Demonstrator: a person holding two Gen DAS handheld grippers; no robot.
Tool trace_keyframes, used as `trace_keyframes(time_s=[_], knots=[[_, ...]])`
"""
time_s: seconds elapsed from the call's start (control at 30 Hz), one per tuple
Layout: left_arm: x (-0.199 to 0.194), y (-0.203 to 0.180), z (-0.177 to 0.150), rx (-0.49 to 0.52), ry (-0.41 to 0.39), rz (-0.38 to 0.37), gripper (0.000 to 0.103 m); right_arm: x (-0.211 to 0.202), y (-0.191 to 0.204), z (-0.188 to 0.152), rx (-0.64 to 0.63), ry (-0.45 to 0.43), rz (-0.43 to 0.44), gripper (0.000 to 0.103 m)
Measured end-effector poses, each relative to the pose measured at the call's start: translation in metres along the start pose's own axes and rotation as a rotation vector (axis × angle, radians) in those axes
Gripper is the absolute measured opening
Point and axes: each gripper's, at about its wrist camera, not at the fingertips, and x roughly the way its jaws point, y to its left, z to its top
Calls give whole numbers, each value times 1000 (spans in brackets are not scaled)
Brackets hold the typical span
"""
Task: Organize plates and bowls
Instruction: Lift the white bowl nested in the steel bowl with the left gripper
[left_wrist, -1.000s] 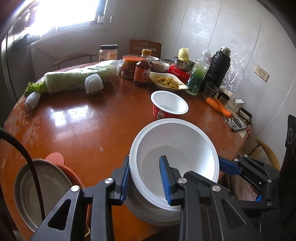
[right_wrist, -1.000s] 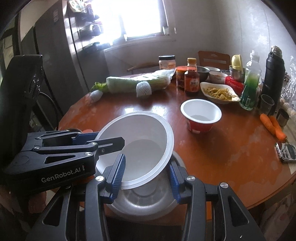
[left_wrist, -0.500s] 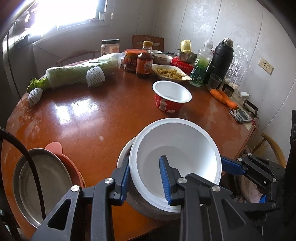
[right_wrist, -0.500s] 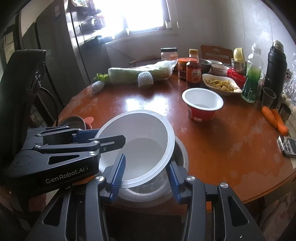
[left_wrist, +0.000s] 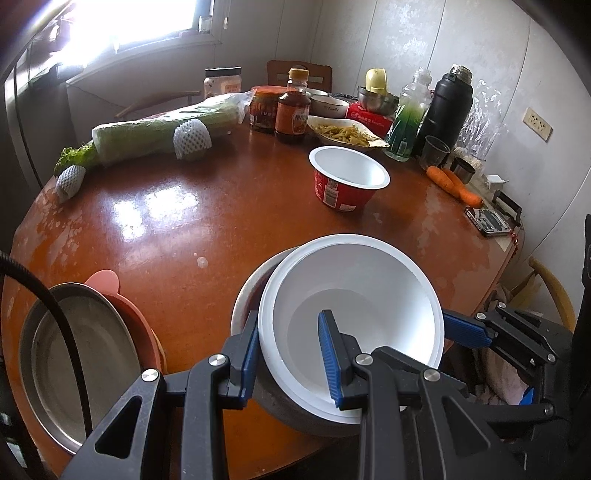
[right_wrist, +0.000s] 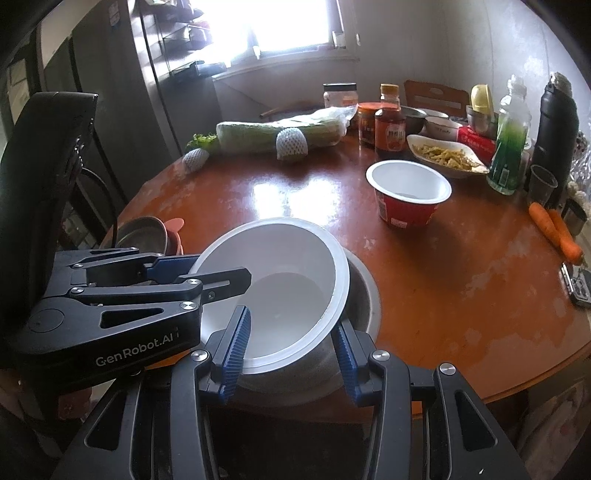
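Observation:
A white plastic bowl (left_wrist: 354, 295) sits tilted inside a steel bowl (left_wrist: 251, 291) at the table's near edge. My left gripper (left_wrist: 291, 350) is shut on the white bowl's near rim, one finger inside, one outside. In the right wrist view the white bowl (right_wrist: 280, 266) lies in the steel bowl (right_wrist: 364, 295), and my right gripper (right_wrist: 291, 347) is open, its fingers on either side of both bowls. The left gripper (right_wrist: 207, 275) shows there on the bowl's left rim. A red cup bowl (left_wrist: 347, 181) stands mid-table. A steel plate (left_wrist: 74, 350) lies on a pink plate (left_wrist: 129, 321) at the left.
At the back of the round brown table (left_wrist: 184, 206) lie a wrapped cabbage (left_wrist: 155, 129), jars, a sauce bottle (left_wrist: 293, 110), a dish of food (left_wrist: 343, 133), a green bottle (left_wrist: 406, 122) and a black flask (left_wrist: 448, 107). Carrots (left_wrist: 454, 182) lie at the right.
Both grippers and the bowls have pulled back a little toward the table's near edge. The white bowl has shifted right in the steel bowl, showing more of its left rim.

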Motion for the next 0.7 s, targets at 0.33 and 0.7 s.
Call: trace_keyframes(time_s=[0.33, 0.7], knots=[[7, -1, -2, -1, 21, 7, 30, 6, -2, -3, -2, 19, -3, 47], [11, -1, -4, 0, 25, 25, 31, 11, -2, -5, -9, 30, -18, 47]])
